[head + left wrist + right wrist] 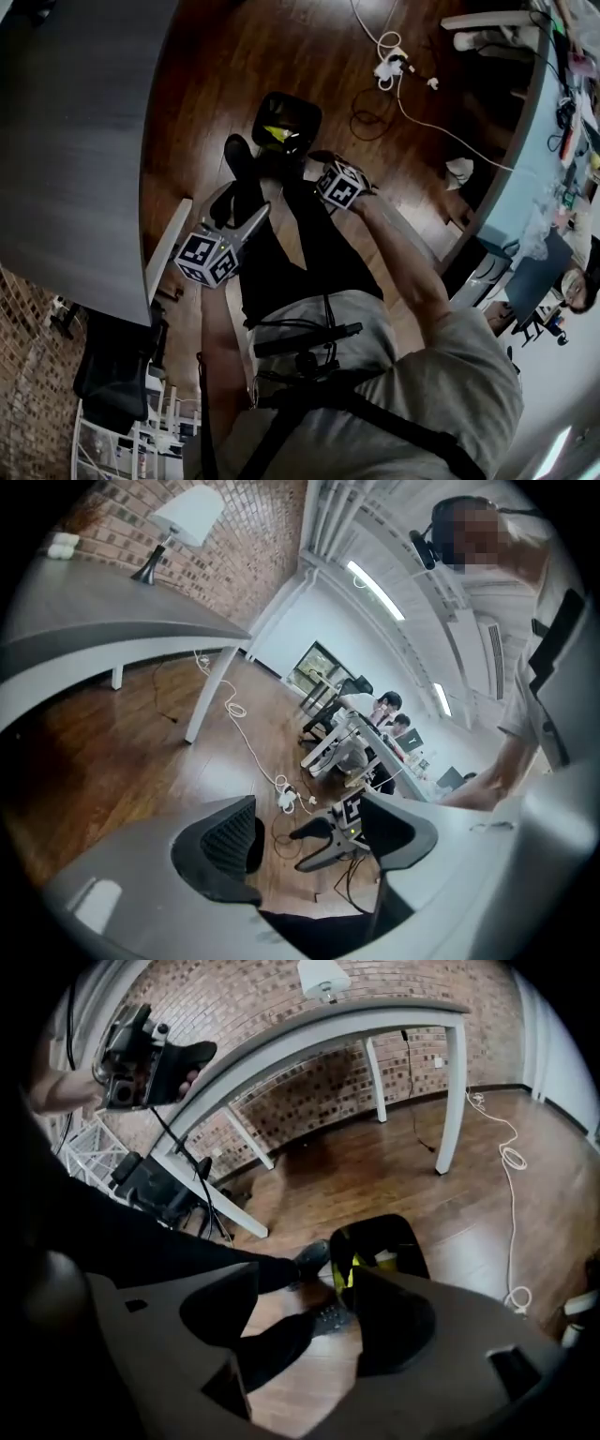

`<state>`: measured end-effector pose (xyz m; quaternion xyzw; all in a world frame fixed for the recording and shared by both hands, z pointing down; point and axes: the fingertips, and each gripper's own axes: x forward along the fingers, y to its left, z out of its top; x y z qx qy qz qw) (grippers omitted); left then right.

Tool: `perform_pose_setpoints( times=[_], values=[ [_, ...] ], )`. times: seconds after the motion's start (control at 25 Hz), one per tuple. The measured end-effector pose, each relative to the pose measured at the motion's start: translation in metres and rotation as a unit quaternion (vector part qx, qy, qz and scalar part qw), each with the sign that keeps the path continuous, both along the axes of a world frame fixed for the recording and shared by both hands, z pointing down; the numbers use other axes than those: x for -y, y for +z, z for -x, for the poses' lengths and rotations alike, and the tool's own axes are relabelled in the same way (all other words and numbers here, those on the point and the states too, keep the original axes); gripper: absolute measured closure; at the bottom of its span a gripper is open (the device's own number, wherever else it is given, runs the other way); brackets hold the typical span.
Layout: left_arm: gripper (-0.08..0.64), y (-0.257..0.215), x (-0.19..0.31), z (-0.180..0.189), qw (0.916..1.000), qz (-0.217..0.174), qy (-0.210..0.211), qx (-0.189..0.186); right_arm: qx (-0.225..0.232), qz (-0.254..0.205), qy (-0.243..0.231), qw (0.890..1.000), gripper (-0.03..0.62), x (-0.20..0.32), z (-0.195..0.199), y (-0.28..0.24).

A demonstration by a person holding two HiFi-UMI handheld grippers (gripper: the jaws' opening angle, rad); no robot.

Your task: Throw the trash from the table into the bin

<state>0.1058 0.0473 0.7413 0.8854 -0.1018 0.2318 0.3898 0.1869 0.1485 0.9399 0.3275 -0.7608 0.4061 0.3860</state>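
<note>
Left hand-held gripper [314, 838] and right hand-held gripper [306, 1316] both gape wide, empty. Black bin [274, 103] sits just beyond the right one, yellow-green trash [276, 133] inside, open wood floor [234, 56] all round. Curved desk [66, 141] edge flanks the left one.

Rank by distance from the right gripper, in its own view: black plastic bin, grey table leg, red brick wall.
1. Black plastic bin, lower centre, just beyond the jaws.
2. Grey table leg, upper right.
3. Red brick wall, farthest back.
</note>
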Motion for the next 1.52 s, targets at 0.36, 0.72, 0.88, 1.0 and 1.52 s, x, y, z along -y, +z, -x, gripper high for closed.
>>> perform_pose_setpoints(
  times=[0.36, 0.72, 0.88, 1.0, 1.52],
  values=[
    [0.203, -0.027, 0.034, 0.004, 0.9608, 0.163, -0.177, -0.137, 0.389, -0.032, 0.29, 0.874, 0.341, 0.084, 0.021, -0.142],
    [0.204, -0.072, 0.06, -0.021, 0.9713, 0.132, -0.133, -0.147, 0.484, -0.133, 0.368, 0.783, 0.354, 0.131, -0.013, -0.26],
    [0.204, -0.102, 0.062, -0.046, 0.9754, 0.122, -0.086, -0.162, 0.463, -0.167, 0.395, 0.776, 0.354, 0.129, -0.041, -0.293],
    [0.204, -0.126, 0.056, -0.058, 0.9761, 0.117, -0.061, -0.173, 0.451, -0.189, 0.404, 0.773, 0.354, 0.122, -0.053, -0.321],
    [0.204, -0.195, 0.036, -0.095, 0.9733, 0.081, 0.034, -0.212, 0.398, -0.254, 0.42, 0.775, 0.357, 0.088, -0.081, -0.39]
  ],
)
